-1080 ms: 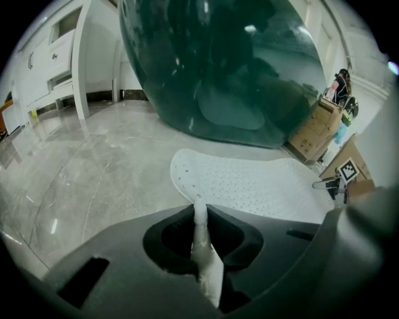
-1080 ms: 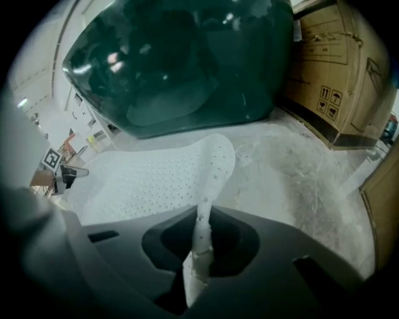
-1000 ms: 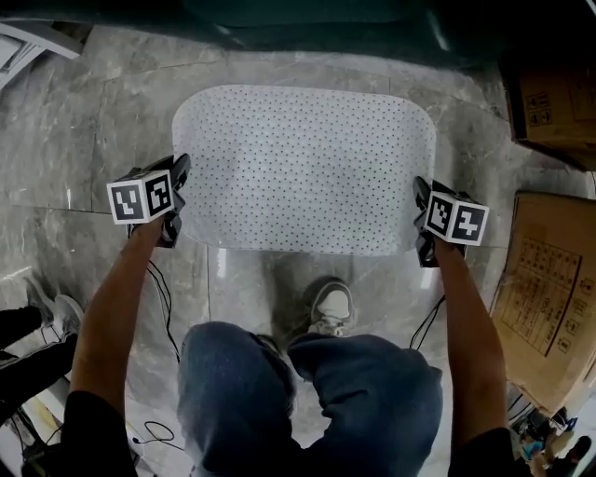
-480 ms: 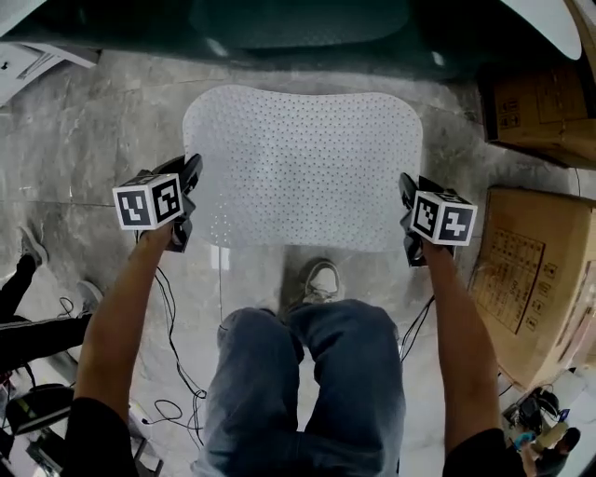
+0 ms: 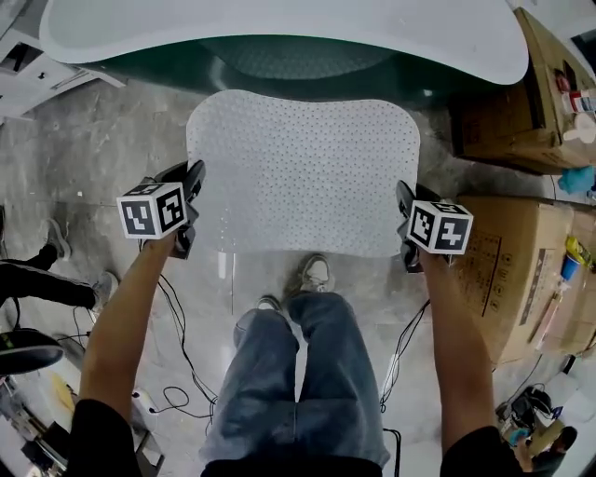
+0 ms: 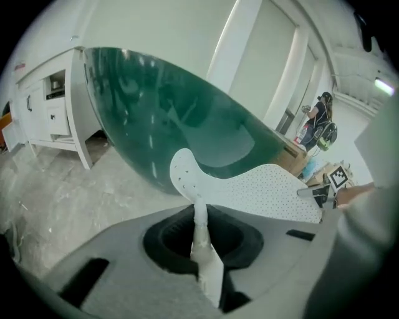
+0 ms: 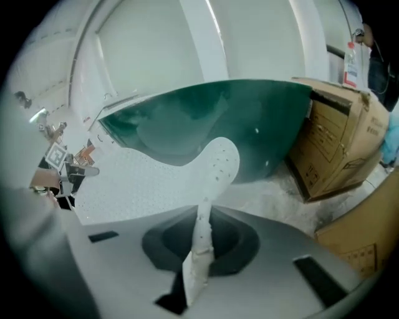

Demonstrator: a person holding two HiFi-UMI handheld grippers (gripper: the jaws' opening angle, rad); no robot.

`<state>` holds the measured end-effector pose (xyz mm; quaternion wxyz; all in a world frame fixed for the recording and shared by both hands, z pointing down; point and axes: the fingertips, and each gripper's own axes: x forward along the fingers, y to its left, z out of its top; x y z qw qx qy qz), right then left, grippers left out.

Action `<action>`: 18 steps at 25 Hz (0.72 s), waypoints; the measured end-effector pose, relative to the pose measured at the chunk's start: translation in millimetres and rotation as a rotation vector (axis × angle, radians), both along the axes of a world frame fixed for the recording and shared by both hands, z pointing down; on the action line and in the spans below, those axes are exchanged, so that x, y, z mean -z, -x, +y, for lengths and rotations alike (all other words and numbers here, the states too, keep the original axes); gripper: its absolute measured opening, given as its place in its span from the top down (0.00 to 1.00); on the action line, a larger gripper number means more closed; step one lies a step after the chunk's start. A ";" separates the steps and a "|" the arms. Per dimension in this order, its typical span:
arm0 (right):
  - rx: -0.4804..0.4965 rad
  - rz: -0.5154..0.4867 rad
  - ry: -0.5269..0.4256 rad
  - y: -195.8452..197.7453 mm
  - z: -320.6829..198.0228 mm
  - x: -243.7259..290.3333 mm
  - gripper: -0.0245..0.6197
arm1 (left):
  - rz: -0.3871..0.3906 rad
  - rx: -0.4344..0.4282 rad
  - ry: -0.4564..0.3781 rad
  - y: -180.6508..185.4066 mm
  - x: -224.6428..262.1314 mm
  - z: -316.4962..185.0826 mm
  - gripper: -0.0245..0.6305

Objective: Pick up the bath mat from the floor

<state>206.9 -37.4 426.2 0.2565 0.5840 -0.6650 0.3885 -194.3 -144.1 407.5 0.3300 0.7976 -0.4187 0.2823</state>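
Since a second ago the bath mat [image 5: 303, 172] has risen off the marble floor [image 5: 102, 158], and the tub's white rim [image 5: 279, 28] has entered the head view. Now the left tool [image 5: 191, 200] is clamped on its left edge and the right tool [image 5: 404, 228] on its right edge, the mat stretched between them.

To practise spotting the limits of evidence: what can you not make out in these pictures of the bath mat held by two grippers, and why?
Whether the far edge of the bath mat is off the floor: head view looks down from above, so height does not show.
Print on the cardboard box: head view, too small.
Bathtub interior: cut off by the head view's top edge.
Distant person: left gripper view, too small.
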 end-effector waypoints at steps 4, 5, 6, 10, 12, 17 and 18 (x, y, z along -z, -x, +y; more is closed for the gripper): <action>0.001 0.003 -0.011 -0.1 -0.5 57.6 0.92 | 0.006 0.009 -0.009 -1.6 57.0 5.3 0.90; 0.001 0.003 -0.014 0.7 -0.5 71.4 0.92 | 0.009 0.011 -0.010 -1.4 70.3 6.5 0.90; 0.002 0.003 -0.017 1.9 -0.5 85.0 0.92 | 0.011 0.014 -0.011 -0.4 83.3 7.8 0.90; 0.006 0.005 -0.039 5.3 -3.6 137.9 0.92 | 0.011 0.035 -0.019 5.8 131.5 9.6 0.90; 0.002 0.001 -0.057 4.5 -5.9 162.9 0.92 | 0.012 0.048 -0.028 6.8 154.9 8.9 0.90; -0.007 -0.003 -0.096 -5.9 -8.4 219.9 0.92 | 0.026 0.083 -0.057 1.0 213.0 9.8 0.89; -0.010 -0.006 -0.101 -7.0 -8.0 230.7 0.92 | 0.027 0.089 -0.063 1.0 225.2 10.4 0.89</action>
